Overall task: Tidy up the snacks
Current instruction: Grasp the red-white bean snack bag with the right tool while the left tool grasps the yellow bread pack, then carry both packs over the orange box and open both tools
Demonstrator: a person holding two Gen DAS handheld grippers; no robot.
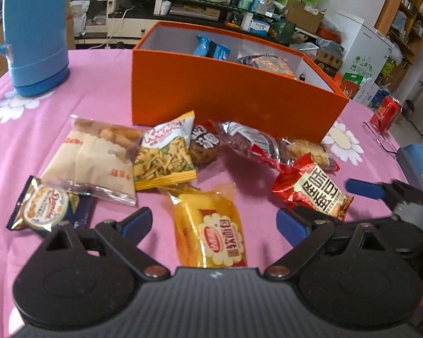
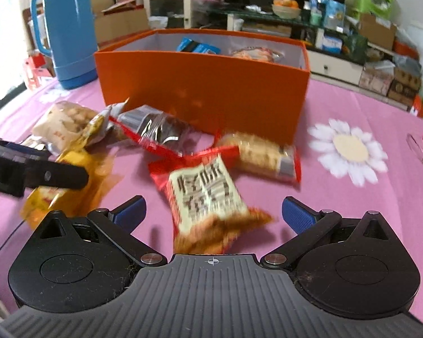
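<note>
The left gripper [image 1: 214, 222] stood wide open just above the pink flowered table [image 1: 28, 152], its blue fingertips [image 1: 135, 221] spread to either side of a yellow bread packet [image 1: 211, 231] that lay between them, untouched as far as could be told. The right gripper [image 2: 213, 211] was likewise spread wide, with a red-and-cream bean snack packet [image 2: 203, 191] lying between its pads, its lower end reaching toward the gripper body; motion blur hid whether anything touched. In the left wrist view that same red packet [image 1: 313, 188] lay at about 2 o'clock from the yellow one, and the right gripper's blue tip [image 1: 363, 187] showed just beside it at 3 o'clock. The remaining snacks were scattered on the table in front of an orange box [image 1: 234, 95]: a Danish cookie packet [image 1: 41, 207] at 9 o'clock, a clear-and-cream biscuit bag [image 1: 98, 157] at 10 o'clock, a green-and-yellow noodle snack packet [image 1: 166, 155] overlapping its edge, a dark cookie packet [image 1: 204, 145], and a long red-edged wrapper [image 1: 256, 143] at 1 o'clock. Inside the open box lay a blue packet [image 1: 210, 46] and an orange-printed bag [image 1: 268, 62]. A blue thermos [image 1: 33, 31] stood on the table at 10 o'clock from the box, and a red can [image 1: 385, 112] stood well apart at 3 o'clock.
</note>
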